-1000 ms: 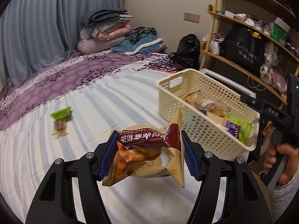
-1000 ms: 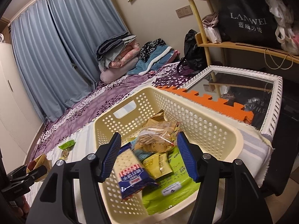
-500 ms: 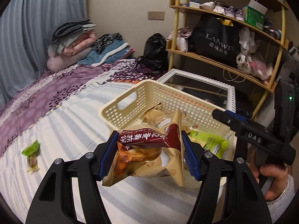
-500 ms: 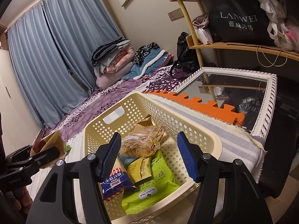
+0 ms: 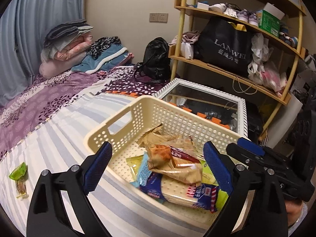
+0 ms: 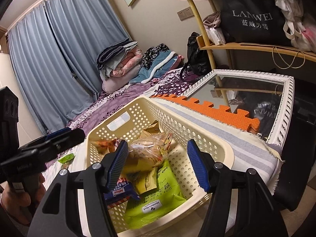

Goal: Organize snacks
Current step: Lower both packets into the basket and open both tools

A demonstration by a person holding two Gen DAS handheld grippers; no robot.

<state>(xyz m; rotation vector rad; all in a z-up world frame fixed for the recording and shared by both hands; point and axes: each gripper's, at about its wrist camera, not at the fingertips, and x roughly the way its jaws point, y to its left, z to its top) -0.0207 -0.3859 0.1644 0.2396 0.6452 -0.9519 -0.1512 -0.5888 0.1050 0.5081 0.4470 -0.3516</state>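
Over the cream perforated plastic basket (image 5: 138,116) on the striped bedsheet, I find my left gripper (image 5: 158,165) opening wide, nothing between its blue pads. Below it, atop the other packets in the basket, lies the tan-and-maroon snack bag (image 5: 173,162). My right gripper (image 6: 157,164), half open and empty, hovers over the same basket.

A cream perforated basket (image 5: 126,122) is sitting on a bed sheet (image 5: 59,138) showing grey-and-white stripes; beyond the basket, purple leaf-print bedding (image 5: 39,98) is lying. Inside the basket, a lime-green seaweed pack (image 6: 158,197) is glowing beside a blue-and-red cracker packet (image 5: 189,193).
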